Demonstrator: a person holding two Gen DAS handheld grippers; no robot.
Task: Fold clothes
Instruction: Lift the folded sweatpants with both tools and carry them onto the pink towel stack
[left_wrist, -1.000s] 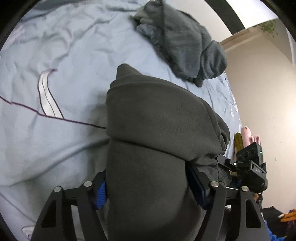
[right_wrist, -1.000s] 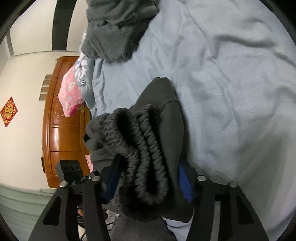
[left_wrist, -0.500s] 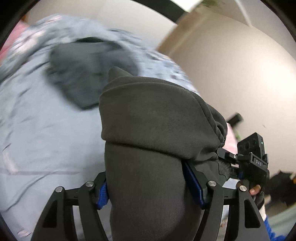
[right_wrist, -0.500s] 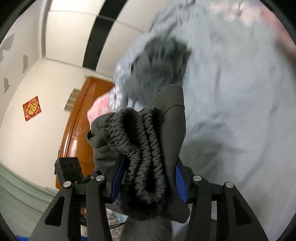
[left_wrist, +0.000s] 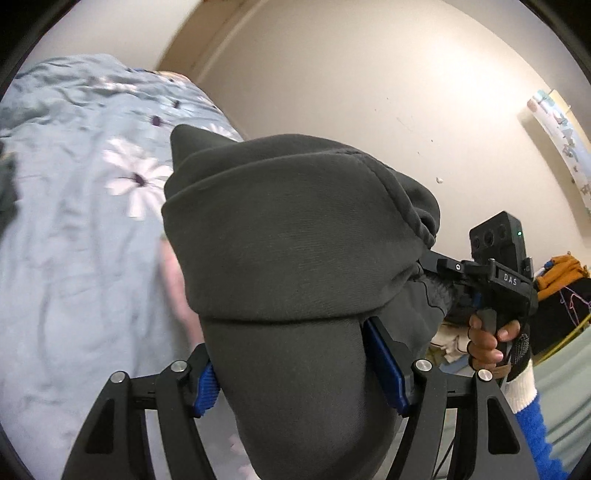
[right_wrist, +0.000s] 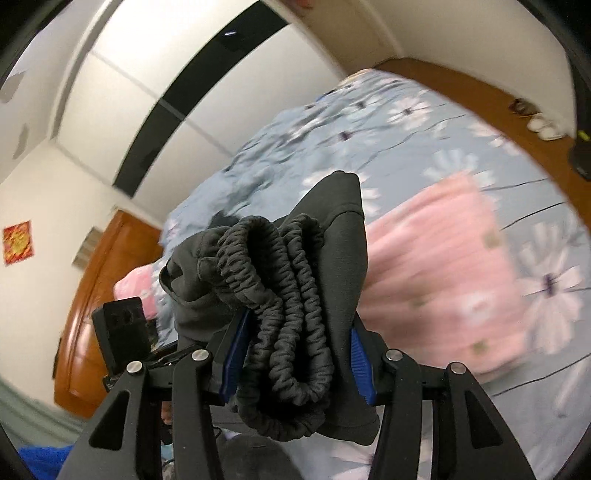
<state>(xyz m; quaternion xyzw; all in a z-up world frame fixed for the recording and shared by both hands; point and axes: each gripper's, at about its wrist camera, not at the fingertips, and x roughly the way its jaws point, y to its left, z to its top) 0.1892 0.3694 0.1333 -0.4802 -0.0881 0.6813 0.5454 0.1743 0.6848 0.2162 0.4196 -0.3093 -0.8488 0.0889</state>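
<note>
Above the flowered bed (left_wrist: 74, 229), each hand-held gripper, left (left_wrist: 295, 380) and right (right_wrist: 295, 362), clamps the folded dark trousers (left_wrist: 291, 251), carrying them. Next, I judge, lower them flat before releasing.

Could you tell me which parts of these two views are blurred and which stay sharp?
Left wrist view: the dark garment and left gripper are sharp, while the floral bedding is smeared by motion. Right wrist view: the elastic waistband in the right gripper is crisp; the pink cloth behind is blurred. Both views show fisheye bending at the edges.
</note>
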